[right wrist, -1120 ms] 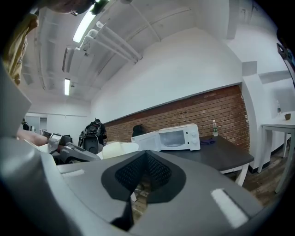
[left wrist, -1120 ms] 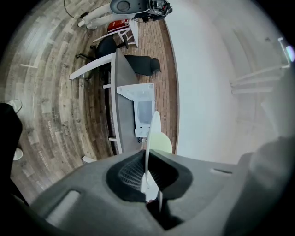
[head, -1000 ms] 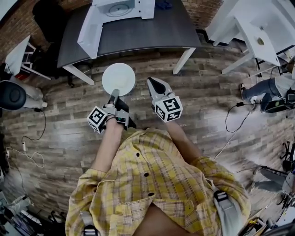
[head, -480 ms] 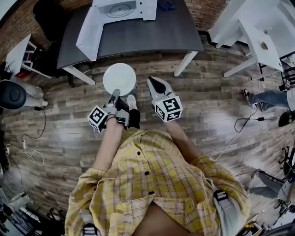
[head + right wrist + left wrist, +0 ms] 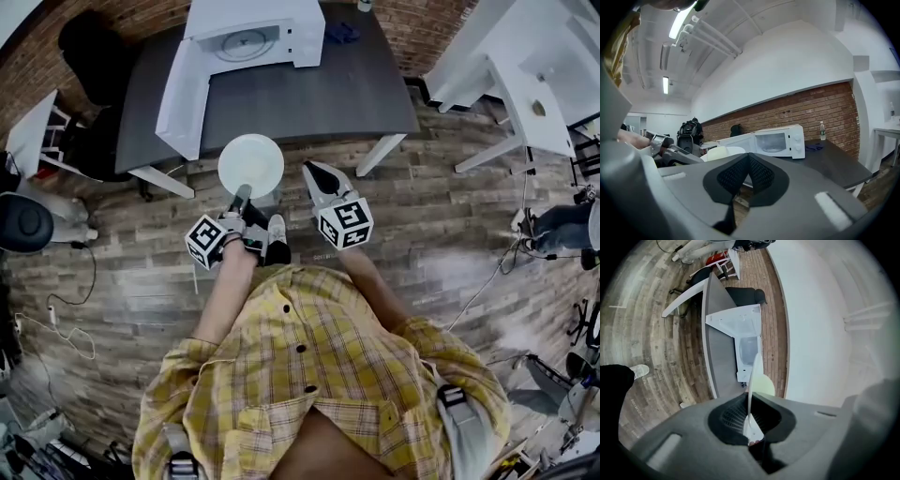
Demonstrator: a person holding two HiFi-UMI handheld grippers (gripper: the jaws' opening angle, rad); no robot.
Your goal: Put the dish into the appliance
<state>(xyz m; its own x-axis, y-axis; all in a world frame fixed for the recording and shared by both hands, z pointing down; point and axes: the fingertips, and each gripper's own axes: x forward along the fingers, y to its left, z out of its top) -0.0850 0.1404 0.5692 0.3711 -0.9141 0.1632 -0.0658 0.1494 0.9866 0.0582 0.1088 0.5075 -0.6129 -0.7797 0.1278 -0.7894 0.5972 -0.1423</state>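
Note:
A round white plate (image 5: 251, 165) hangs over the wooden floor just in front of the dark table (image 5: 309, 89), and my left gripper (image 5: 241, 196) is shut on its near rim. In the left gripper view the plate (image 5: 751, 380) shows edge-on between the pads of the left gripper (image 5: 749, 422), pointing at the white microwave (image 5: 749, 350). The microwave (image 5: 251, 33) stands on the table with its door (image 5: 182, 86) swung open to the left. Beside the plate, my right gripper (image 5: 315, 172) is shut and holds nothing. From the right gripper (image 5: 749, 164) I see the microwave (image 5: 774, 140) and the plate (image 5: 723, 152).
A clear bottle (image 5: 821, 131) and a blue cloth (image 5: 339, 33) lie on the table right of the microwave. A black chair (image 5: 86, 39) stands left of the table, white tables (image 5: 525, 66) at the right. Cables (image 5: 58, 319) run over the floor.
The person has stepped forward: the table and microwave are nearer, and the plate in my left gripper now reaches the table's front edge. Both grippers keep their state.

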